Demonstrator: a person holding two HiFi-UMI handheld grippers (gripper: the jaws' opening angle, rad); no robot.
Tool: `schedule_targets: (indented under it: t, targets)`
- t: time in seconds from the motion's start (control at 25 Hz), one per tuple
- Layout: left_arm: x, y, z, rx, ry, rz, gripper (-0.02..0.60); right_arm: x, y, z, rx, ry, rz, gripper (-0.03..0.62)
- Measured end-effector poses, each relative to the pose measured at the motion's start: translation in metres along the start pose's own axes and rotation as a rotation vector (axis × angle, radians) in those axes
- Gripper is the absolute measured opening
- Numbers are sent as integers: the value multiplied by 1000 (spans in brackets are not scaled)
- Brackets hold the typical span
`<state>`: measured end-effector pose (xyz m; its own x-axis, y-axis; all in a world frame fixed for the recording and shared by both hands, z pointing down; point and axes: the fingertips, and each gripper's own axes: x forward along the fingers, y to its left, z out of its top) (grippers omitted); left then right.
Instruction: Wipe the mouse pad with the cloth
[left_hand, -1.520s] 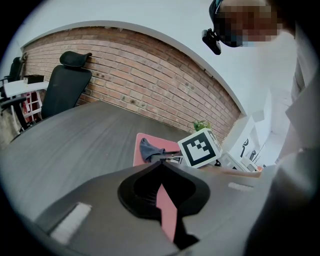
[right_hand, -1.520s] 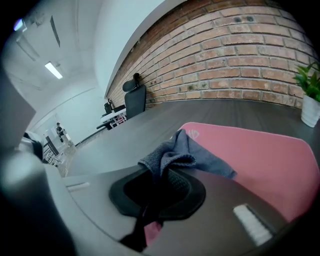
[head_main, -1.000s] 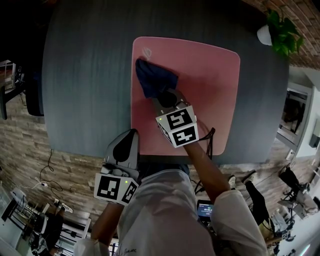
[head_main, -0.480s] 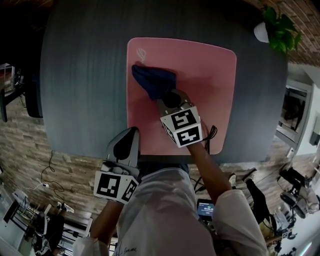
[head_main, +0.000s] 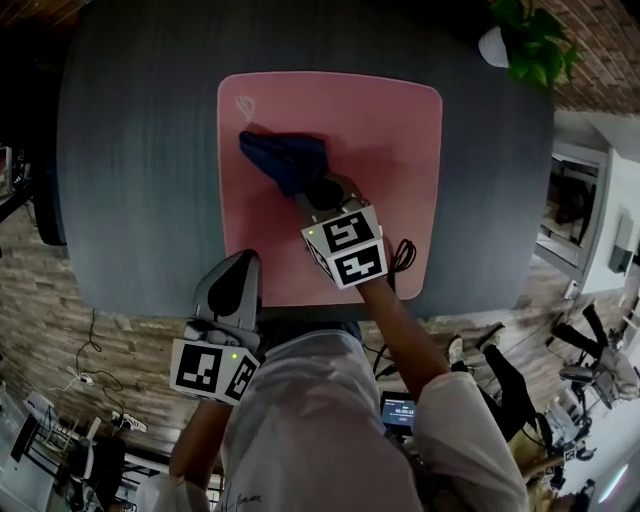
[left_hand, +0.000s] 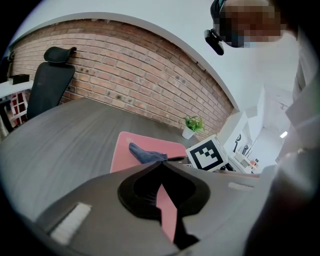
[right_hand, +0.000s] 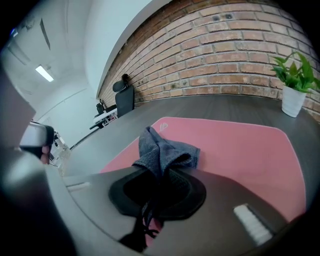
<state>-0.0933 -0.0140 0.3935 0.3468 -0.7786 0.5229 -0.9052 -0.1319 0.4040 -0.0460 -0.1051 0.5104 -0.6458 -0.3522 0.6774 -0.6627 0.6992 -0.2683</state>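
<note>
Half-done at best, I'd guess: right gripper (head_main: 308, 196) clenched on the dark cloth (head_main: 283, 158), pressed approx 10 o'clock on the pink mouse pad (head_main: 390, 130), w/ the 3 o'clock side prob. left to wipe; left gripper (head_main: 242, 268) closed on nothing at the table (head_main: 140, 150) edge, 7 o'clock.

pink mouse pad (head_main: 390, 180), dark blue cloth (head_main: 283, 158), dark grey woodgrain worktop (head_main: 140, 160), black/white marker cubes on grey claws, red brick wall (right_hand: 235, 50)
</note>
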Motion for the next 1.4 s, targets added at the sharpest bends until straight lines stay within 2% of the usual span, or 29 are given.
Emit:
schedule_targets:
  t: [0.96, 1.24, 1.4]
  targets:
    - [33, -42, 8, 38, 24, -67, 14, -33, -51, -10, 53, -11, -63, 43]
    - [38, -37, 13, -1, 11, -42, 14, -45, -66, -13, 67, -19, -77, 43]
    - [40, -37, 12, 12, 24, -42, 14, -51, -77, -18, 86, -16, -88, 43]
